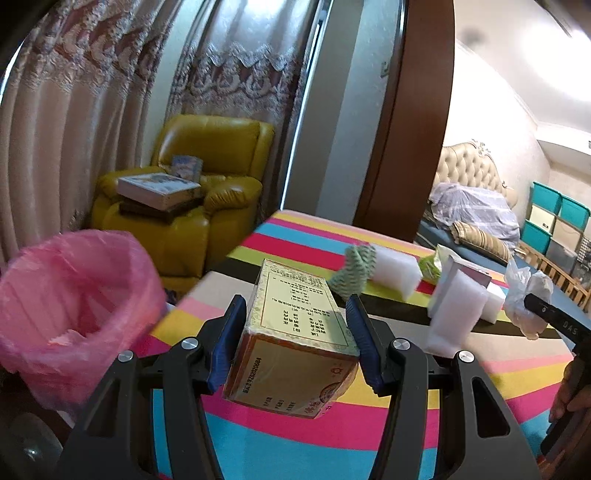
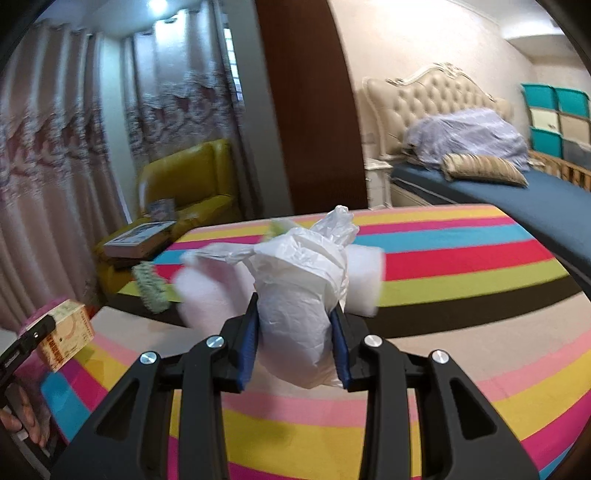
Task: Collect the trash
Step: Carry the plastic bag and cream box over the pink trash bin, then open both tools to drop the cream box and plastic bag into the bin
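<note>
Both views are evenly and fairly brightly lit by indoor light from above. A ceiling lamp (image 2: 157, 4) burns out to white glare high and left of the right gripper (image 2: 295, 334), washing the curtain tops (image 2: 173, 29) beneath it. Shadows stay soft. Fisheye distortion bows the door frame (image 1: 417, 110) beyond the left gripper (image 1: 297, 332), and dark vignetting fills the corners. Motion blur smears the pink bin liner (image 1: 74, 295) to its left and the white foam blocks (image 2: 207, 291) just ahead of the right gripper.
</note>
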`<state>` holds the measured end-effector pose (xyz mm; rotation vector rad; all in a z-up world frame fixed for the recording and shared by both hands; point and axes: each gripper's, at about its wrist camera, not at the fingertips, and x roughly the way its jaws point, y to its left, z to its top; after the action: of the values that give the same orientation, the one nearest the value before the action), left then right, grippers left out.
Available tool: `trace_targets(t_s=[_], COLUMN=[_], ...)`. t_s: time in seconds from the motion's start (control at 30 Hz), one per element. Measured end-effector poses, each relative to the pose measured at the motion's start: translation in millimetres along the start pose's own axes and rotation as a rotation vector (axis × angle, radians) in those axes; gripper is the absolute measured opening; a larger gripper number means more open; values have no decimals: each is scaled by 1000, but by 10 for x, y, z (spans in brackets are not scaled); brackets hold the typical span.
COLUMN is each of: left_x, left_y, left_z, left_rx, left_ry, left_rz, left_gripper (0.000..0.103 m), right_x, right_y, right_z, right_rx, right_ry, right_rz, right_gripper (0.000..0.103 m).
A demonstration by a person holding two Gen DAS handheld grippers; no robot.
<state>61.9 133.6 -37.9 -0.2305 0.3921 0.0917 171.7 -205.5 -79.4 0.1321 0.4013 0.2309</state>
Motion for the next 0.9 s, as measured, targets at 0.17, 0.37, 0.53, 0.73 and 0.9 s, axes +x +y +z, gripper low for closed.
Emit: trace_targets(t_s=[0.17,0.37,0.53,0.73,0.9], left_x=[-172,-399,-476,-509,-502], left_y=[245,620,1008,1490,1898], left_z=[76,246,328,415,444], left_rx=[-17,-44,-68,-70,-115], left_ry=[-38,-88,-75,-43,-21], left_rz=[39,105,174,254,302], left_gripper=[52,52,52,52,52], right_x=[-140,-181,-24,236,470], right_y=[395,1030,1666,2470,3095], right_z=[58,55,-58,-213,-272], right_rx=[-68,-175,-275,-374,-424], right_ry=[-30,-22,51,138,196], right_rz=[87,262,416,595,689], right_gripper=[34,34,34,34,34])
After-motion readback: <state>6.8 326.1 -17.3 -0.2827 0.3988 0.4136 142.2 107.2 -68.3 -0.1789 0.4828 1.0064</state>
